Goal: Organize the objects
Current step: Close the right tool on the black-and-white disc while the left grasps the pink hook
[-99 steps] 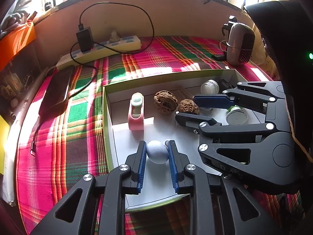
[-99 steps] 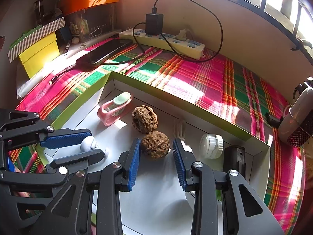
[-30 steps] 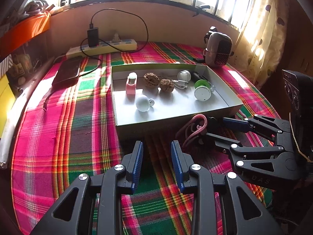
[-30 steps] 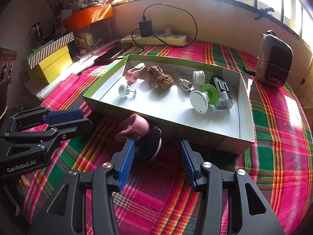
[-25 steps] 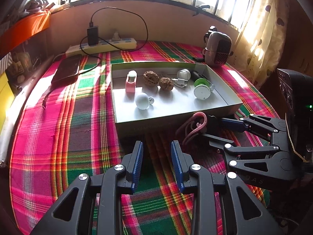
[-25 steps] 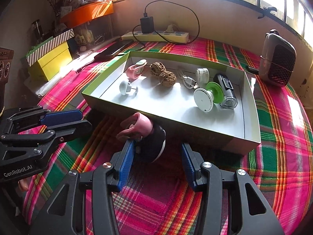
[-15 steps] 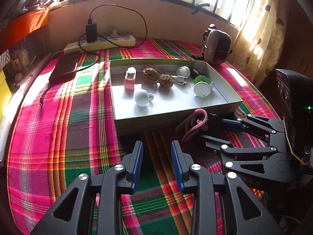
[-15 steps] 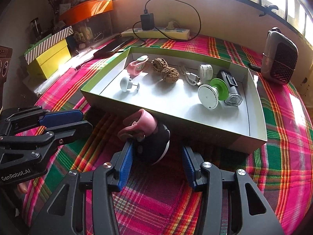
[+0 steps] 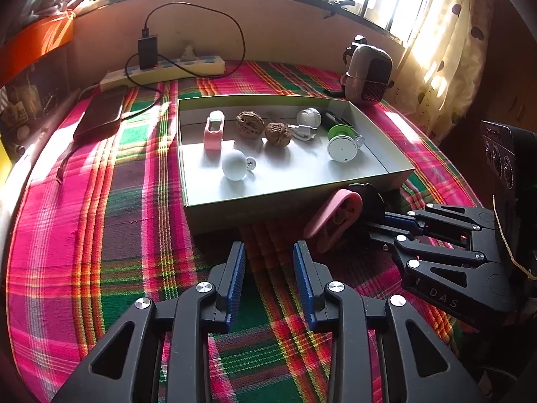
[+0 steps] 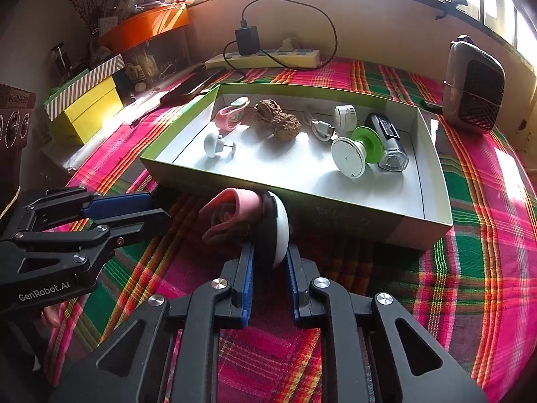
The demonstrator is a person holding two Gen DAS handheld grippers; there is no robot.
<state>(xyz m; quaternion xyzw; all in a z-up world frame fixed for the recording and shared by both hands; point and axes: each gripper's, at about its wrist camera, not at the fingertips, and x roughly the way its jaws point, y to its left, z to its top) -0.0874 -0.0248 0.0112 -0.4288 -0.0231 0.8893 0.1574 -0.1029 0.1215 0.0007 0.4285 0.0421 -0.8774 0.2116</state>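
Just outside the near wall of the box [image 10: 433,154], on the plaid cloth [image 9: 100,235], my right gripper [image 10: 266,262] has its two blue-padded fingers [image 10: 247,278] closed narrow on one black-and-white round gadget with a pink loop strap [image 10: 235,215]. The gadget sits down at cloth level, close against the box's front wall, with the pink loop pointing away from my fingers towards the left. From the left wrist view the same gadget [image 9: 335,215] shows to the right of my other tool, the right gripper [image 9: 379,226] reaching in from that side.

My left gripper [image 9: 268,278] holds nothing; its two fingers stand moderately apart over bare cloth, short of the box. In the right wrist view it [image 10: 134,206] lies off to the left, apart from the gadget.

Inside the box I count eight things: two walnuts [image 10: 277,119] touching each other near the back, one pink clip-like holder with a pale cap [image 10: 231,112] at the back left, one white ball knob on a short stem [image 10: 214,144] in front of it, one white cable plug [image 10: 320,129], one small white round jar [image 10: 345,117], one white and green spool [image 10: 355,154], and one clear bottle with a black top [image 10: 389,147] lying beside the spool.

Beyond the box are one power strip [image 10: 265,56] with one black charger [image 10: 247,40] plugged in, one dark phone [image 9: 100,114], and one small heater [image 10: 473,90] at the right.
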